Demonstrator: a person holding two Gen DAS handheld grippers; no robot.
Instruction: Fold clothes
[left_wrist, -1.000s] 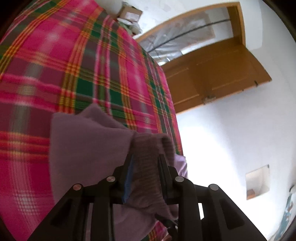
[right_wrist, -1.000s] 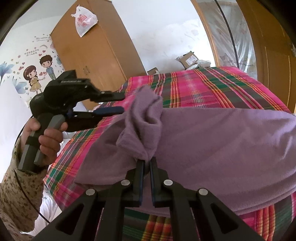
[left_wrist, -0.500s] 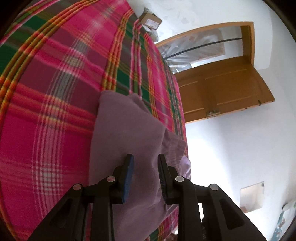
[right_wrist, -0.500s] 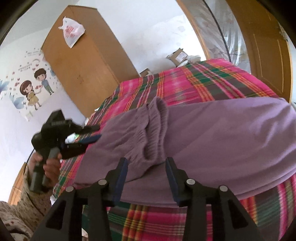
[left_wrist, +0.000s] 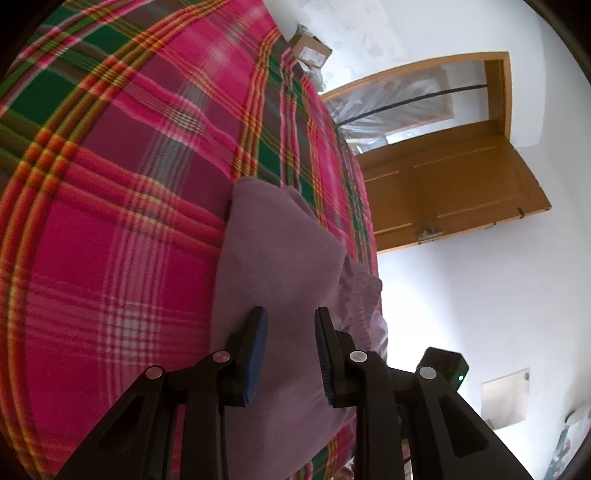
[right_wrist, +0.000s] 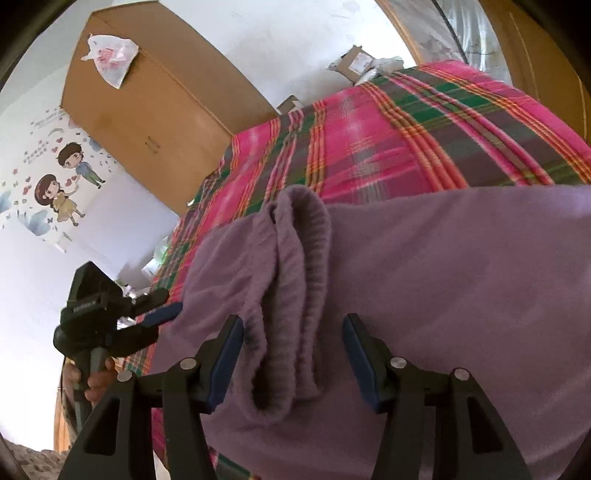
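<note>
A purple knitted garment (right_wrist: 424, 295) lies folded on the plaid bed, its ribbed cuff (right_wrist: 295, 280) bunched on top. My right gripper (right_wrist: 291, 325) is open, its fingers straddling the cuff without pinching it. In the left wrist view the same purple garment (left_wrist: 280, 266) lies ahead, and my left gripper (left_wrist: 290, 317) is open just above its near edge. From the right wrist view the left gripper (right_wrist: 162, 310) shows at the garment's left edge, held by a hand (right_wrist: 92, 380).
The pink, green and orange plaid bedspread (left_wrist: 122, 206) covers the bed. A wooden wardrobe (right_wrist: 147, 110) stands at the back left, a wooden door (left_wrist: 454, 184) beyond the bed's far side. Cardboard boxes (right_wrist: 354, 62) sit past the bed's far end.
Both grippers have let go of the purple garment and opened. The lifted cuff has dropped onto the folded cloth, and both grippers have drawn back slightly.
</note>
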